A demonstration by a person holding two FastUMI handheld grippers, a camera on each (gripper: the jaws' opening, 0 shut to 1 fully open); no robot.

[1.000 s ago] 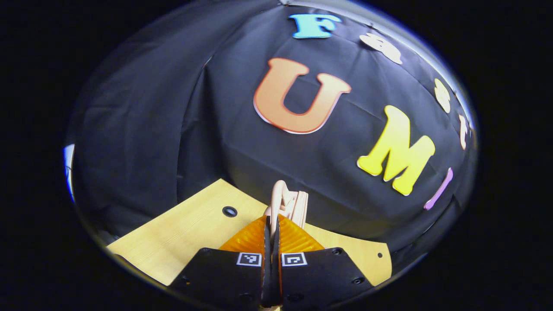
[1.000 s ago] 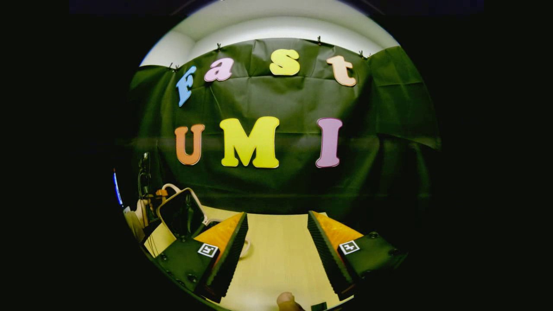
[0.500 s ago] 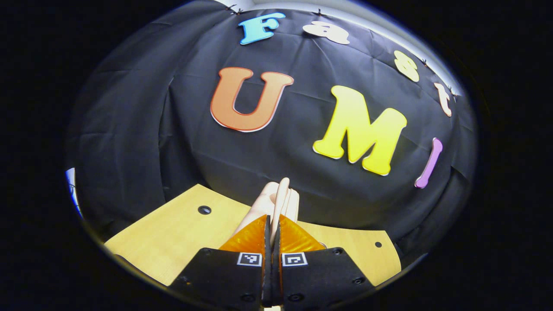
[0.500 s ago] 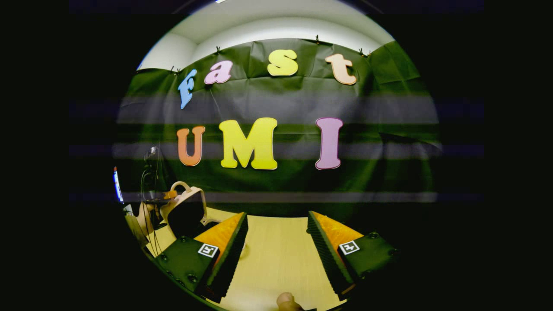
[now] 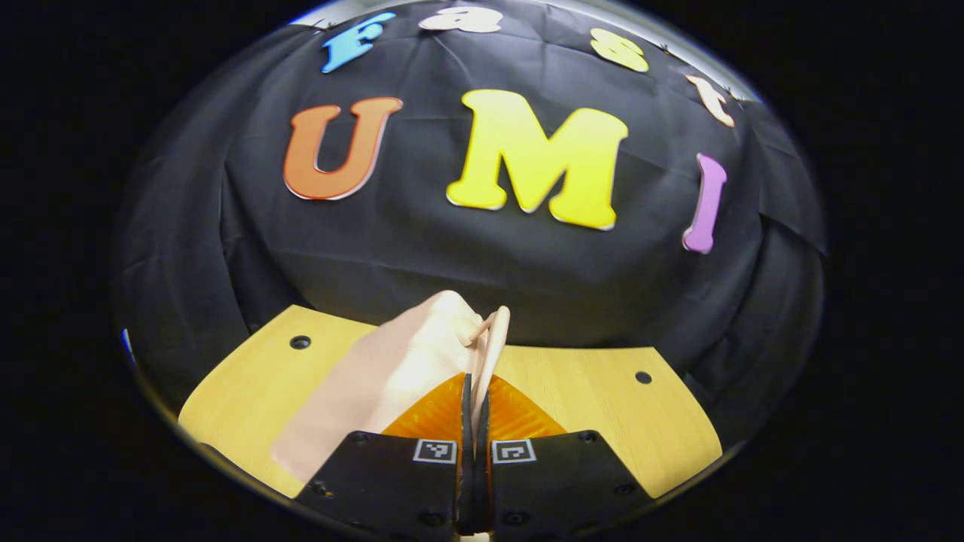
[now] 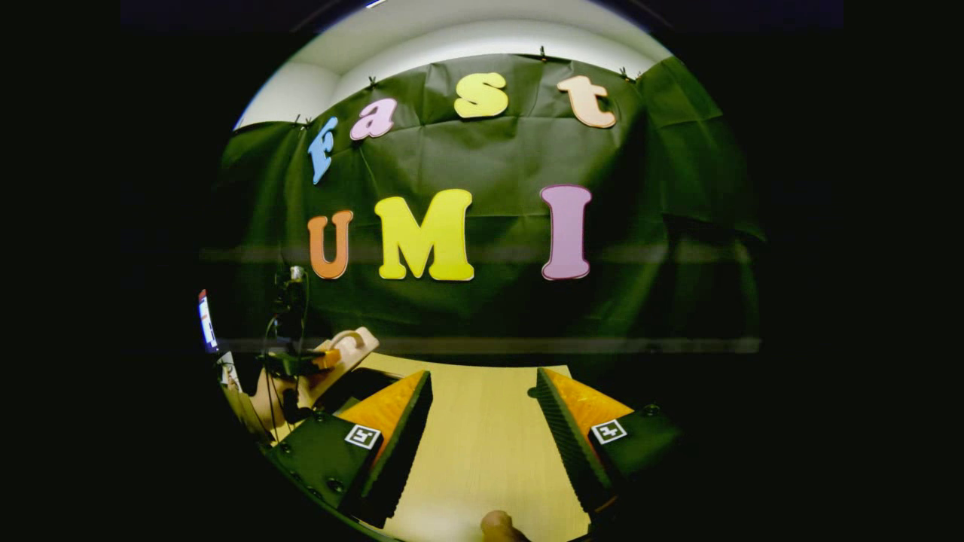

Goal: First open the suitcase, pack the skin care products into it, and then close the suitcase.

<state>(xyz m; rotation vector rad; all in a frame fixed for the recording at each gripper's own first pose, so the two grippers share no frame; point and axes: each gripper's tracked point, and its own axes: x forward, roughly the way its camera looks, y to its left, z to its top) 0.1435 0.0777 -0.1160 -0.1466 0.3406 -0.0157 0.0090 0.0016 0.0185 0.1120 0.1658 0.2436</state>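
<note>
Left gripper view: left gripper (image 5: 474,384) clenched, fingers pressed together on the thin handle (image 5: 493,335) of the pale pink suitcase (image 5: 376,384). Handle loop rising just past the fingertips, suitcase shell sloping down to the left of them and covering part of the wooden table (image 5: 602,421). Two small dark holes in the tabletop, one far left (image 5: 300,342), one far right (image 5: 642,376). Black cloth wall behind the table's far edge.

Right gripper view: right gripper (image 6: 482,410) released, fingers spread wide with bare table (image 6: 482,444) between them, touching nothing. Suitcase (image 6: 343,361) at the far left, beside the left finger, tilted, its handle loop uppermost; dark interior or underside just below it, hard to tell which. Other gripper (image 6: 290,361) with cables at the suitcase's handle, a hand (image 6: 263,388) under it, dim. Narrow lit screen edge (image 6: 203,320) at the far left. Rounded fingertip (image 6: 497,523) at the near edge, between the fingers. Skin care products too dark or hidden to make out. White ceiling strip (image 6: 452,45) above the cloth.
</note>
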